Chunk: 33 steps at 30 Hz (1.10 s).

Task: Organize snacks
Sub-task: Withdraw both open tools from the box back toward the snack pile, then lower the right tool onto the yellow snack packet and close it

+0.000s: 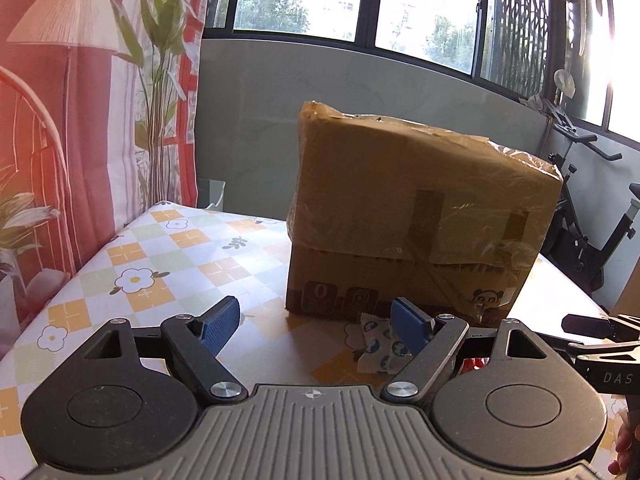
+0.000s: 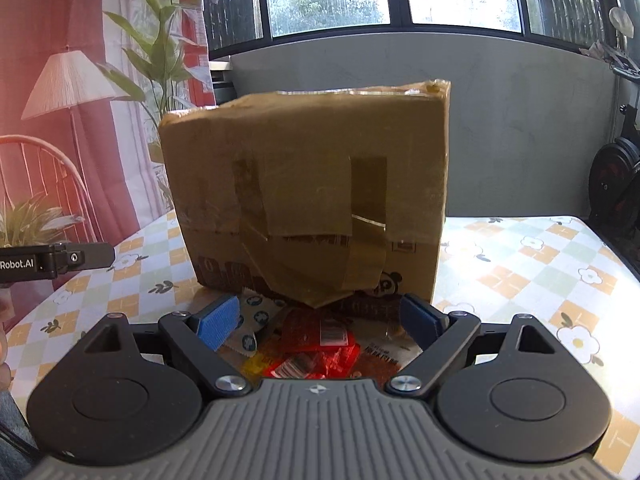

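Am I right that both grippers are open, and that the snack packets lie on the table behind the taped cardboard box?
Not quite: the snack packets lie in front of the cardboard box, as the right wrist view shows. The left gripper and right gripper are indeed open.

Snacks (image 2: pixel 316 344) before box (image 2: pixel 308 184) on table (image 2: pixel 532 264)

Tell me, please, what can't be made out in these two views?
- Box contents: both views show only its taped side.
- Red packets, right view: print blurred, pile partly hidden by the camera mount.
- White packet, left view: partly behind a blue pad.
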Motion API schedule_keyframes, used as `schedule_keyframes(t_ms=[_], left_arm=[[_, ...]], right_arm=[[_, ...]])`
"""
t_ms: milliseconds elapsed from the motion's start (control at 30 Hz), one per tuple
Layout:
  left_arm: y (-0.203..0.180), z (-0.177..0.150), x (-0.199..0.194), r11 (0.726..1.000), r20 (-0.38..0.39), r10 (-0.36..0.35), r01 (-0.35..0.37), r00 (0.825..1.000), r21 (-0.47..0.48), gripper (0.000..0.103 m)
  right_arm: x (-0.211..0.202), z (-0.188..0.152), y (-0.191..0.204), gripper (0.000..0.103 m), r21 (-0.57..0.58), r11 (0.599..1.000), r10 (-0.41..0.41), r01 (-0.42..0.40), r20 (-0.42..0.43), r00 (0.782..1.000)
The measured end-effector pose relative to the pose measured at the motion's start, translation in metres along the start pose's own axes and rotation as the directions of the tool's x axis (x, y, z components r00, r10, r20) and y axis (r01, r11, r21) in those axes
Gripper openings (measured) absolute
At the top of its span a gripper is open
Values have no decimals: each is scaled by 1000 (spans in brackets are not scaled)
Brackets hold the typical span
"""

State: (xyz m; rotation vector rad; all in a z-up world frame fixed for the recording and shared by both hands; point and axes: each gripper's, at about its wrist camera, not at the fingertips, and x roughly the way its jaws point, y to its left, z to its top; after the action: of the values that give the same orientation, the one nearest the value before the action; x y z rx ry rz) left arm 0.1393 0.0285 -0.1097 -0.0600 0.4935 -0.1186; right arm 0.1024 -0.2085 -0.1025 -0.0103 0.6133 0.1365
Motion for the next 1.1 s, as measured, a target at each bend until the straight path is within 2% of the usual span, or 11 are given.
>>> schedule_keyframes(t_ms=[367, 633, 933, 1000, 1100], left_arm=[[0, -24, 7, 999, -60, -11, 12, 998, 30, 84], [-1, -31, 15, 999, -88, -20, 22, 996, 24, 84], [-4, -35, 18, 999, -106, -27, 30, 994, 28, 84], [-4, -35, 19, 999, -109, -26, 30, 994, 30, 84], [-5, -35, 19, 999, -111, -26, 29, 994, 30, 84]], right_arm=[[11, -39, -2, 88, 16, 1000, -8, 10, -107, 994], [18, -44, 6, 84, 0, 1000, 28, -28, -139, 990], [43, -46, 29, 83, -33, 995, 80, -89, -221, 972], [50, -48, 33, 77, -51, 995, 74, -89, -240, 968], [51, -51, 36, 75, -93, 992, 58, -82, -240, 969]])
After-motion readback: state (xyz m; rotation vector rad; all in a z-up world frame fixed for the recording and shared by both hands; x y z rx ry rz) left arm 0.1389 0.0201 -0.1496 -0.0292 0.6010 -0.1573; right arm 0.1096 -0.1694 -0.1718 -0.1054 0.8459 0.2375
